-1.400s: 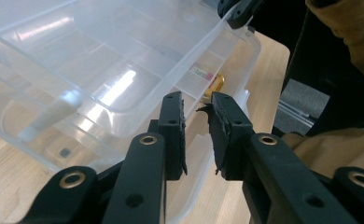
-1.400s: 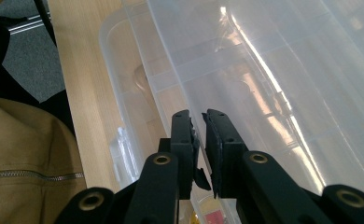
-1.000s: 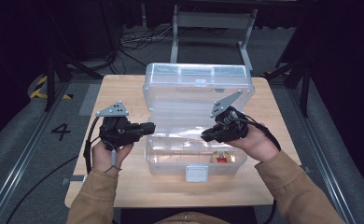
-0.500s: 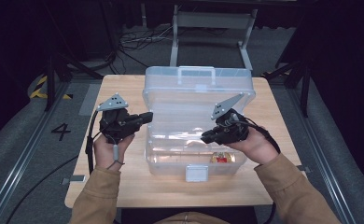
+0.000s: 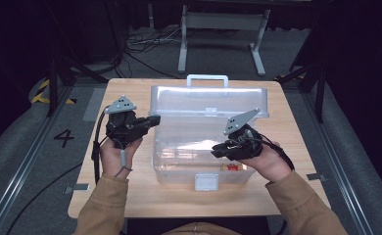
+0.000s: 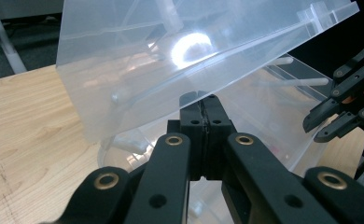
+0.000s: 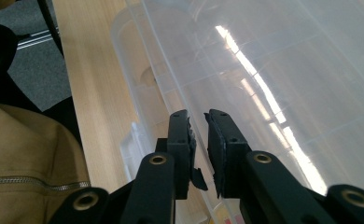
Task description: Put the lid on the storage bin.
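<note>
Left claw (image 5: 155, 119) at clear box lid (image 5: 208, 105); floor number "4" (image 5: 64, 138).

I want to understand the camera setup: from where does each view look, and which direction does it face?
High view: above the person's side, facing forward and down on the wooden table; both forearms, left tool, right tool.
Left gripper view: on the left tool, jaws shut on the clear plastic lid.
Right gripper view: on the right tool, jaws slightly apart, along the clear plastic box; tan sleeve.
All share the box.
</note>
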The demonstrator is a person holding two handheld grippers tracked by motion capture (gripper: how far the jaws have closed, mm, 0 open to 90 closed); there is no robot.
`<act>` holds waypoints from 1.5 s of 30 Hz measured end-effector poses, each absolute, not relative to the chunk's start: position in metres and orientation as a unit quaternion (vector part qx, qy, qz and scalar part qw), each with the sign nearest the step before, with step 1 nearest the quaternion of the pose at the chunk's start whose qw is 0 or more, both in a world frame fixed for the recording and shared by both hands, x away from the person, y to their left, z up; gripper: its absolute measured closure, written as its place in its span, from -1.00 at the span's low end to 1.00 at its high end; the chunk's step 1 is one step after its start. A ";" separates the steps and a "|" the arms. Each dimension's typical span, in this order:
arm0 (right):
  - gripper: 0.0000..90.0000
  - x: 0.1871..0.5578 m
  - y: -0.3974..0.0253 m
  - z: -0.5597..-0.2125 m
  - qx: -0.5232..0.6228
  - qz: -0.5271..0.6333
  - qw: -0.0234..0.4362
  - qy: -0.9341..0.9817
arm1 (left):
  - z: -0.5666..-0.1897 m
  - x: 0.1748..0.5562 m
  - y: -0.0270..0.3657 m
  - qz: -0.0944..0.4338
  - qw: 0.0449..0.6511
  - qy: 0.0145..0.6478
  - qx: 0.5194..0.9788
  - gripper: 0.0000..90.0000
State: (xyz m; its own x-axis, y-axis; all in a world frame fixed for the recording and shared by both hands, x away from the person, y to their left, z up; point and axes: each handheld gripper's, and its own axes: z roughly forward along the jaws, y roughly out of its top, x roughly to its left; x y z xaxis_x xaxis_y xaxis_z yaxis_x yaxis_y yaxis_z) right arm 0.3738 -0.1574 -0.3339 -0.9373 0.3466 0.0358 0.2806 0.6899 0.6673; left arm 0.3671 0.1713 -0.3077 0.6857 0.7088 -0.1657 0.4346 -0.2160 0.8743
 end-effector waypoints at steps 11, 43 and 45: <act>0.65 0.369 -0.166 -0.325 0.176 0.392 0.064 0.901 | -0.307 0.365 0.173 0.133 0.504 0.369 0.769 0.99; 0.98 0.362 -0.271 -0.316 0.292 0.482 0.132 0.816 | -0.309 0.355 0.170 0.137 0.461 0.361 0.799 0.99; 0.96 0.363 -0.277 -0.317 0.295 0.486 0.129 0.812 | -0.309 0.355 0.170 0.129 0.461 0.357 0.802 0.97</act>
State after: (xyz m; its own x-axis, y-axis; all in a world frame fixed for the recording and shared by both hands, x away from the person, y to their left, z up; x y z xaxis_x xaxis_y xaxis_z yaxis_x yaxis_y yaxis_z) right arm 0.3632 -0.2773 -0.3165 -0.7922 0.6053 0.0781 0.3545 0.3522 0.8662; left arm 0.3546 0.1703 -0.3093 0.7117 0.6919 -0.1218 0.4538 -0.3205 0.8315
